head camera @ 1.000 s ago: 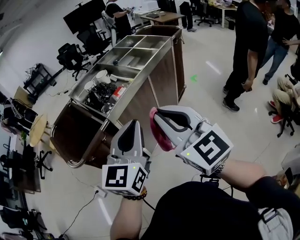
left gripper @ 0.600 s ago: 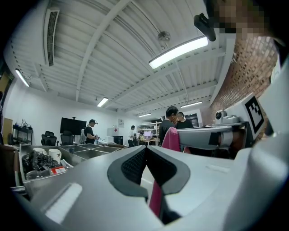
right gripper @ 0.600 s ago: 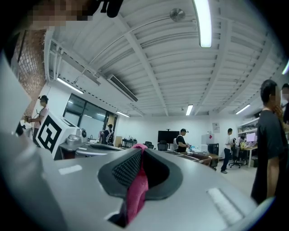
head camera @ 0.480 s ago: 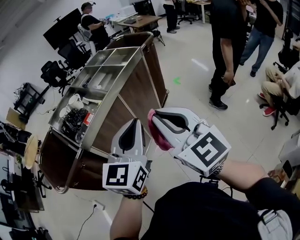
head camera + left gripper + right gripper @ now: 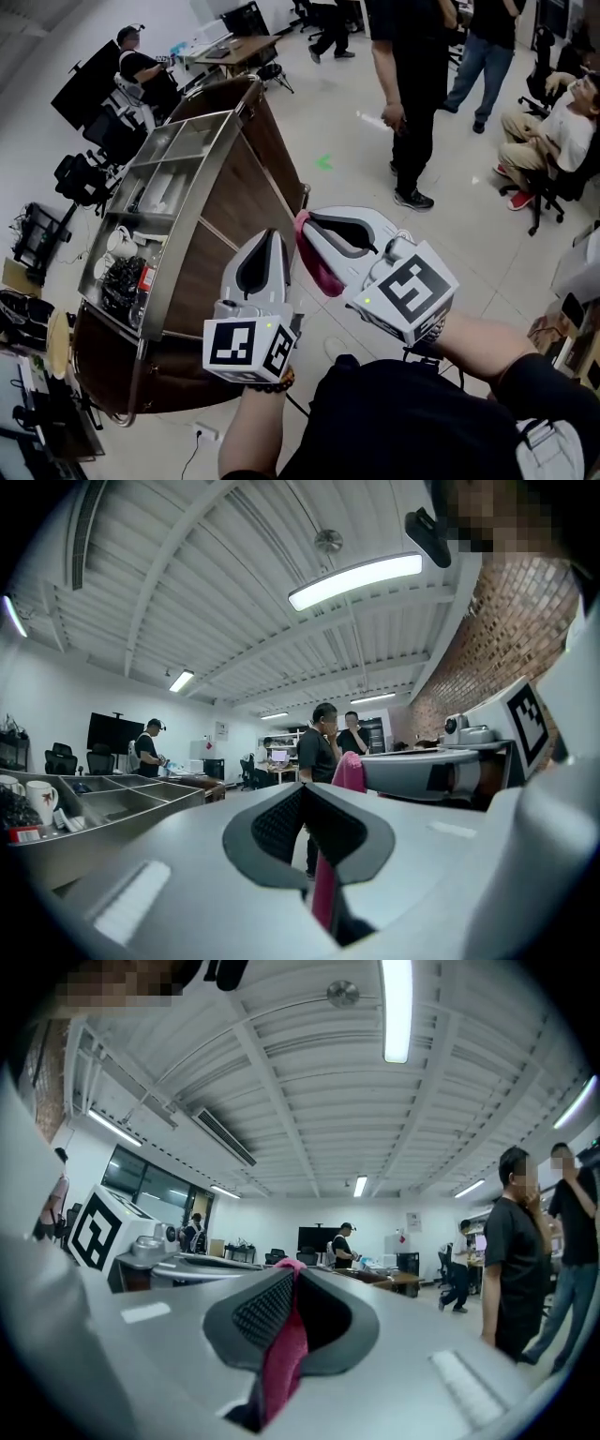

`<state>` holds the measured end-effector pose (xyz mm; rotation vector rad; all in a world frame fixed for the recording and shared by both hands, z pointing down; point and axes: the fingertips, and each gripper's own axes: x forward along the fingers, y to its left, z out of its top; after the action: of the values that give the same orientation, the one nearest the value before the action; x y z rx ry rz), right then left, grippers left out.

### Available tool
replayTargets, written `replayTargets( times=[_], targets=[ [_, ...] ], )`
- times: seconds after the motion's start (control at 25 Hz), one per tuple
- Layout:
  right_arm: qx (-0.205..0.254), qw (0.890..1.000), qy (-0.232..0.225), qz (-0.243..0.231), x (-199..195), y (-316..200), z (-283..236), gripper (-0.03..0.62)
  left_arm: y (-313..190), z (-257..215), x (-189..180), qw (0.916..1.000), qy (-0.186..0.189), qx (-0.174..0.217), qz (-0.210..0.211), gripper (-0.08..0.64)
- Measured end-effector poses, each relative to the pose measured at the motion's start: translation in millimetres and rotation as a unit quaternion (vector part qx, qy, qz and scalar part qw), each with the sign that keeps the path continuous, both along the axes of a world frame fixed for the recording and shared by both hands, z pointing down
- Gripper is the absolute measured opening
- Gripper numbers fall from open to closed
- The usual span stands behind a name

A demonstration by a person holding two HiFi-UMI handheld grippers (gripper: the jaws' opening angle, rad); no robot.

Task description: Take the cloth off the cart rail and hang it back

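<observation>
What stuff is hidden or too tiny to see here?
- Pink cloth: its lower end, head view, behind the right gripper.
- Steel-topped wooden cart: far side, head view, hidden by its own top.
- Dark clutter on the cart: head view, too small to name.

Cart top, upper left, is finished in brushed steel, with sides clad in dark wood. Cloth is made of soft pink fabric.

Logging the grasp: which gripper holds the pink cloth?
The right gripper: the cloth is pinched in its shut jaws and hangs below them. The left gripper beside it has shut jaws with nothing in them.
</observation>
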<state>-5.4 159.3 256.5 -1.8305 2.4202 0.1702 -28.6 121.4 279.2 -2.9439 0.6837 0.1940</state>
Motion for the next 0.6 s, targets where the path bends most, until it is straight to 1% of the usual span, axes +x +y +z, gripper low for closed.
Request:
replayTargets(
  times=[0.08,0.12,0.24,0.28,0.36,0.52,0.6],
  targets=[
    [0.022,1.000,0.019,0.008,10.6,-10.3,3.1,0.014,-10.0,6.1,11.8,0.9999,-0.002,-0.005,0.014,0.002],
    [0.025,0.999,0.022,0.012,15.1,-15.3,5.4,0.014,-15.4,8.7,17.3,0.9998,-0.002,-0.007,0.020,0.002],
    [-0.025,0.999,-0.021,0.032,24.4,-27.3,17.0,0.014,-31.8,14.9,32.2,0.9993,-0.001,-0.012,0.035,0.002],
    [-0.031,0.999,-0.022,0.039,28.6,-32.9,18.7,0.014,-37.8,16.0,36.7,0.9991,0.000,-0.014,0.041,0.002],
    [-0.023,0.998,-0.008,0.054,38.8,-48.2,18.7,0.014,-52.1,16.6,45.6,0.9985,0.002,-0.013,0.053,0.002],
    [-0.010,0.998,0.005,0.067,51.5,-85.2,19.5,0.014,-87.6,16.7,60.0,0.9971,0.005,-0.010,0.076,0.002],
    [-0.026,0.997,-0.008,0.076,51.4,-103.5,20.6,0.014,-107.5,13.7,61.1,0.9965,0.008,-0.010,0.083,0.002]
  ],
)
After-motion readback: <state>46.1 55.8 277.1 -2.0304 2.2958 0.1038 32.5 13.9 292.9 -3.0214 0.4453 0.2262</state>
